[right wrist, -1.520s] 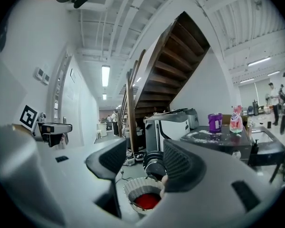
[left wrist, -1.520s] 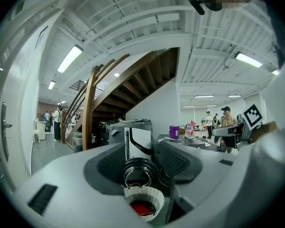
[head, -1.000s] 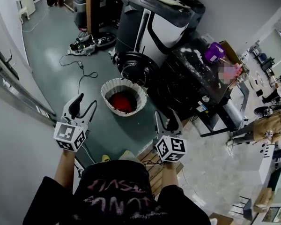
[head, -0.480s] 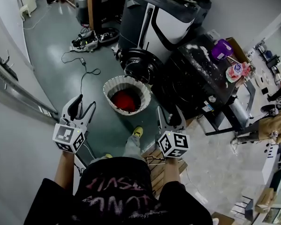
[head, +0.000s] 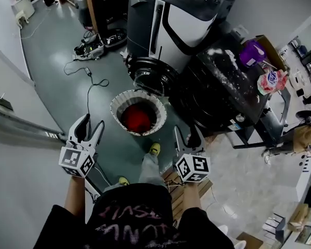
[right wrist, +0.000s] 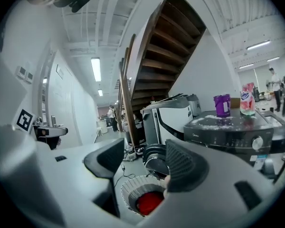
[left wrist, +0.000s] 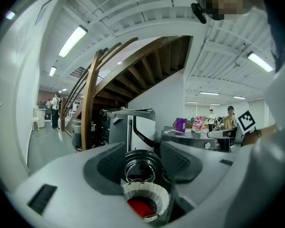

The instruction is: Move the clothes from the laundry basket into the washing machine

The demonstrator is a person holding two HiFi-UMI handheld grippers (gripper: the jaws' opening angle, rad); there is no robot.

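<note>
A white laundry basket (head: 117, 103) stands on the green floor with red clothes (head: 136, 117) inside. Just behind it the black washing machine (head: 223, 90) has its round door (head: 149, 75) swung open. My left gripper (head: 92, 122) hangs open and empty to the basket's lower left. Open and empty too, my right gripper (head: 186, 133) is at its lower right. In the left gripper view the basket (left wrist: 133, 190) and red clothes (left wrist: 141, 206) show between the jaws of that gripper (left wrist: 141, 163), well ahead. The right gripper (right wrist: 145, 163) also frames the basket (right wrist: 128, 189) and clothes (right wrist: 149, 202).
A tall grey-and-white machine (head: 181, 14) stands behind the washer. Cables (head: 88, 79) trail over the floor at the left. A purple container (head: 252, 52) and a pink pack (head: 272, 79) sit on the washer's top. A yellow shoe (head: 154, 148) is near the basket. A wall runs along the left.
The person has stepped closer to the basket, and both grippers have moved forward and a little lower. Both jaws stay as wide as before, with nothing in them.
</note>
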